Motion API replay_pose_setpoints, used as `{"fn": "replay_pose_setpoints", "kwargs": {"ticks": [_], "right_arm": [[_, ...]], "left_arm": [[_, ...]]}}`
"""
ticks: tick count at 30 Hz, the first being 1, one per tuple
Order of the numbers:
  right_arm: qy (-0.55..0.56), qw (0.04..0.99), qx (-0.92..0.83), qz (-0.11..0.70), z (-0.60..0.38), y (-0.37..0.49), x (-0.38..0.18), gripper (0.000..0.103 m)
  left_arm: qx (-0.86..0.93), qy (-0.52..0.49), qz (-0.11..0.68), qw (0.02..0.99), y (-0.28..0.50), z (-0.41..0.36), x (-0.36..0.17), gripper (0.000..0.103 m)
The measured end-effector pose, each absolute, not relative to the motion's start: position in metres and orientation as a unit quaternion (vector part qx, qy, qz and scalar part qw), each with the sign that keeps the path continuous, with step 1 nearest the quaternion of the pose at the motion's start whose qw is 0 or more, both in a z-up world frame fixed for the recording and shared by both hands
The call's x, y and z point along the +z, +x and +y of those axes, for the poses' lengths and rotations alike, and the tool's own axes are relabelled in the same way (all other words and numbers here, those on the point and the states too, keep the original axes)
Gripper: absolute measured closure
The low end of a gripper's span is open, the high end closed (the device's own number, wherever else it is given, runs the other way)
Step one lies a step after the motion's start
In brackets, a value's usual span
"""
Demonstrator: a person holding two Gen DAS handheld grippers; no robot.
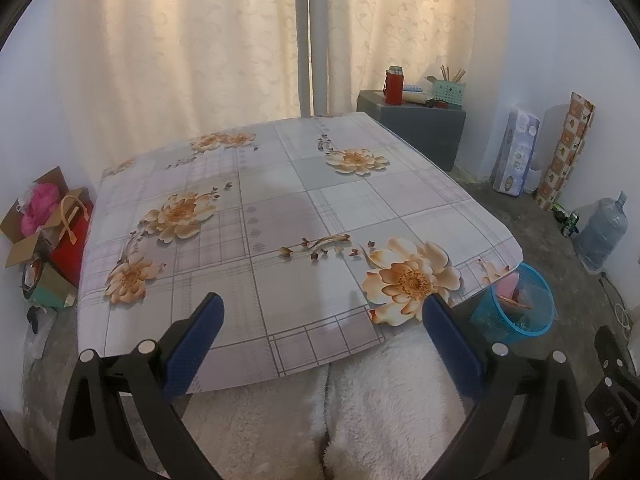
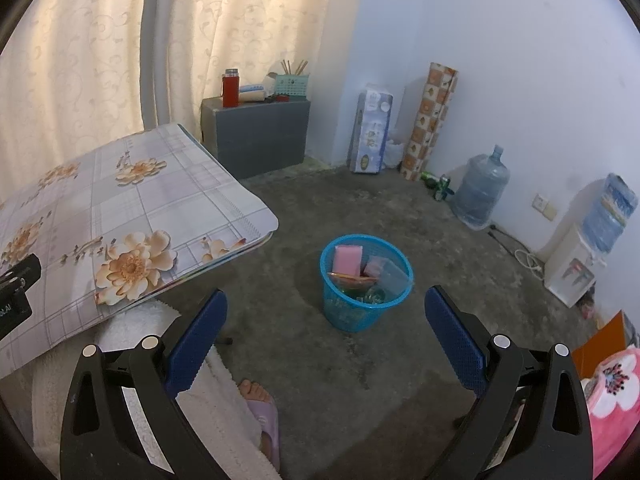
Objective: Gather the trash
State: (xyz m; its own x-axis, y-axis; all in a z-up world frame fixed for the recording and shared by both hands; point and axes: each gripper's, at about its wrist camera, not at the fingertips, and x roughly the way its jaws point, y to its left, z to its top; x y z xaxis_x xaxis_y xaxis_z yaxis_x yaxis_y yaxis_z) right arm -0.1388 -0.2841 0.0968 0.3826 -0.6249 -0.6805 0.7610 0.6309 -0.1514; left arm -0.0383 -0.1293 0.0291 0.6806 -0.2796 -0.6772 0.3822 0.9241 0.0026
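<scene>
Right now I see the floral-patterned surface (image 1: pixel 280 208) filling most of my left wrist view, its cloth printed with orange flowers and pale checks. Its right near corner reaches into my right wrist view as well, hanging over the grey floor (image 2: pixel 360 208). Beyond it, cream curtains (image 1: pixel 180 40) cover the far wall. A grey cabinet (image 2: pixel 256 136) stands at the far side, just right of the surface, with a red flask (image 2: pixel 230 88) on top. Further right along the wall sits a water jug (image 2: pixel 480 192), and a water dispenser (image 2: pixel 576 268) stands near the right edge.

On the floor, just off the surface's right near corner, stands the blue mesh basket (image 2: pixel 364 280). It holds the trash (image 2: pixel 360 268): pink packets, a clear wrapper and other scraps I cannot make out.

My left gripper (image 1: pixel 322 332) hovers over the near edge of the surface, its blue fingers (image 1: pixel 196 340) spread wide with nothing between them. My right gripper (image 2: pixel 326 332) hangs above the floor on the near side of the basket, its fingers (image 2: pixel 456 344) likewise parted and holding nothing.
</scene>
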Motion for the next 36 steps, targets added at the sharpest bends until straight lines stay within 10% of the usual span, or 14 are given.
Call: {"fn": "replay_pose_setpoints", "kwargs": {"ticks": [36], "right_arm": [[0.098, 0.824, -0.423, 0.364, -0.2874, -0.1426, 0.0939, 0.008]], "left_arm": [[-0.192, 0.081, 0.363, 0.908, -0.0439, -0.138, 0.0278, 0.006]]}}
